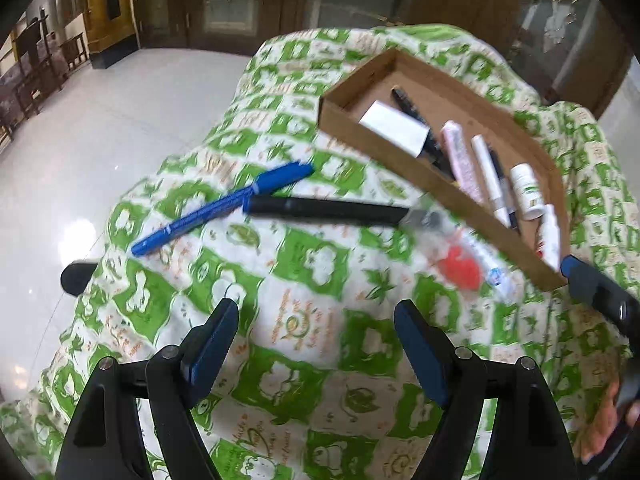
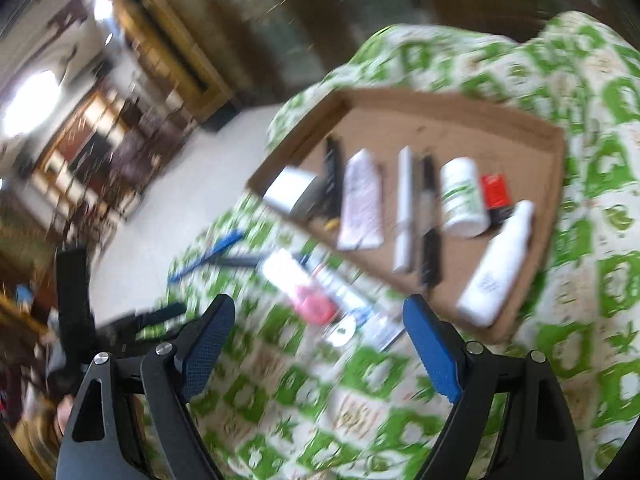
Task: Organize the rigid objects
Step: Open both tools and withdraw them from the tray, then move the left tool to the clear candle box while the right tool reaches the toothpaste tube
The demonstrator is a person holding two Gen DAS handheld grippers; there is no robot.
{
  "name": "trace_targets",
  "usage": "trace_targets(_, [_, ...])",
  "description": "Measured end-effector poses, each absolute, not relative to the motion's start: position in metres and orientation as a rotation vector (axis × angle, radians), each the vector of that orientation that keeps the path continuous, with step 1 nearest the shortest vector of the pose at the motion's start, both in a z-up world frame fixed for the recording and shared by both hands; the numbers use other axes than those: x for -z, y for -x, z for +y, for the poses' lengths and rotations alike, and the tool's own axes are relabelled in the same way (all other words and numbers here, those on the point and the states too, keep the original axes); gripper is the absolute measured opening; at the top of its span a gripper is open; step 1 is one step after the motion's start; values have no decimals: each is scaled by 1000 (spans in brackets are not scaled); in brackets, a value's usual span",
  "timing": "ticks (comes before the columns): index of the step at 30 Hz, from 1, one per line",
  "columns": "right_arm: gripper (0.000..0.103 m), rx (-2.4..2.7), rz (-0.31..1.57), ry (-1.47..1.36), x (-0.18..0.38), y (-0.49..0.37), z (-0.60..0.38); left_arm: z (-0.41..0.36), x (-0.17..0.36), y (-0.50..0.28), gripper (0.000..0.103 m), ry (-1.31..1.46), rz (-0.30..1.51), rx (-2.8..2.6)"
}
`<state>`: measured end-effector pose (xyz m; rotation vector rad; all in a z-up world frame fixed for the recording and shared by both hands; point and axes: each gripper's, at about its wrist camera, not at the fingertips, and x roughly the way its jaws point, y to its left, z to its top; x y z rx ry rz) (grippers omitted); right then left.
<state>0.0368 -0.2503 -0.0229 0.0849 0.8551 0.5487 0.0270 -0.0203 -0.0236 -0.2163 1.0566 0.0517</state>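
**A:** Here, what did the left wrist view show?

**B:** I saw my left gripper [image 1: 316, 344] with its blue-padded jaws spread wide and nothing between them, above the green-and-white patterned cloth [image 1: 304, 360] that covered the table. On the cloth lay a blue capped pen [image 1: 224, 208] and a black marker [image 1: 328, 210], the marker's end touching the pen near its middle. To their right lay a red-and-clear packaged item [image 1: 464, 264], too blurred for me to name. My right gripper's blue-tipped finger [image 1: 596, 284] entered at the right edge, just beside the near corner of the shallow brown cardboard tray [image 1: 400, 160].

**A:** And the tray's contents?

**B:** In the right wrist view I read them left to right: a white box [image 2: 290, 190], a black pen [image 2: 334, 176], a pale pink tube [image 2: 362, 206], a white marker [image 2: 406, 208], a dark slim pen [image 2: 428, 216], a white bottle with a green label [image 2: 462, 198], a small red-and-black box [image 2: 496, 192] and a white spray bottle [image 2: 496, 264]. All lay side by side on the tray floor.

**A:** The right gripper?

**B:** My right gripper [image 2: 320, 344] likewise had its jaws well apart, holding nothing, over the cloth near the tray's front wall. The view was smeared by motion.
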Motion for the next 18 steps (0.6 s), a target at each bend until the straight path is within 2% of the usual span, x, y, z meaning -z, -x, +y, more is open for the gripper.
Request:
trace_targets(9, [82,-543,1010,47,63,-52,-226,-11,23,-27,83,263,1045,-74])
trace_targets(16, [83,-445,994,276,86,-75,-199,-7,23,-29,83,294,1040,-80])
trace_targets(18, [83,-561,1021,313,90,-67,-185,-4,23,-28,83,304,1039,-82])
